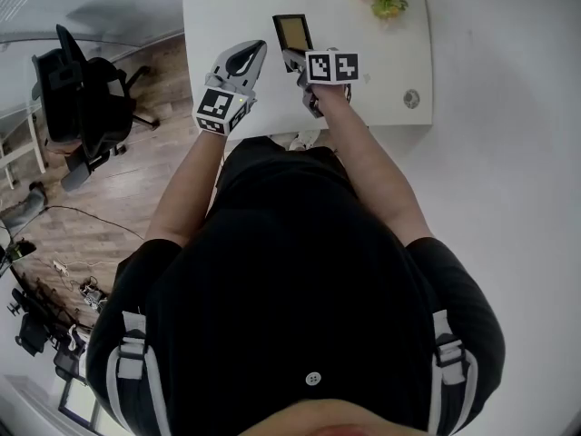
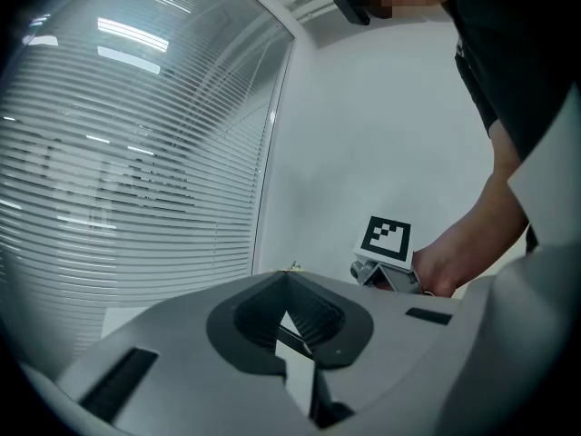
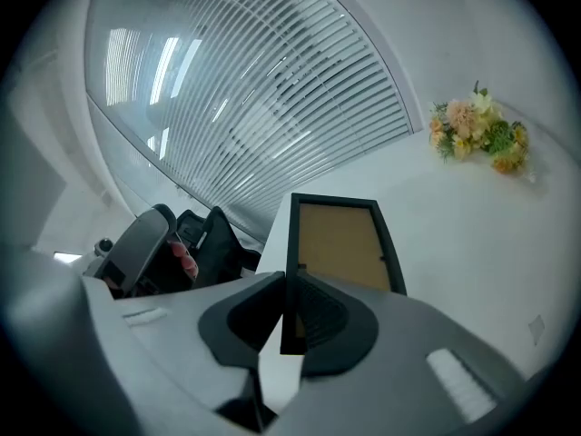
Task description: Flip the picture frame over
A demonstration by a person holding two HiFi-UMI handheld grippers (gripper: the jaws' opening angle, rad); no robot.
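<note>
The picture frame [image 1: 292, 33] is seen in the upper middle of the head view, on the white table [image 1: 218, 16], with its brown inner panel turned up inside a dark border. In the right gripper view the frame [image 3: 340, 243] fills the centre. Its near edge is clamped between the jaws of the right gripper [image 3: 283, 278], which are closed narrowly on it. It appears that the frame is tilted a little off the table, but this cannot be told surely.

The left gripper [image 1: 254, 54] is held just to the left of the frame and apart from it. In its own view the jaws of the left gripper [image 2: 289, 280] are brought together at the tips and nothing is held between them.

A bunch of flowers [image 3: 478, 134] is placed at the upper right of the table, well apart from the frame.
</note>
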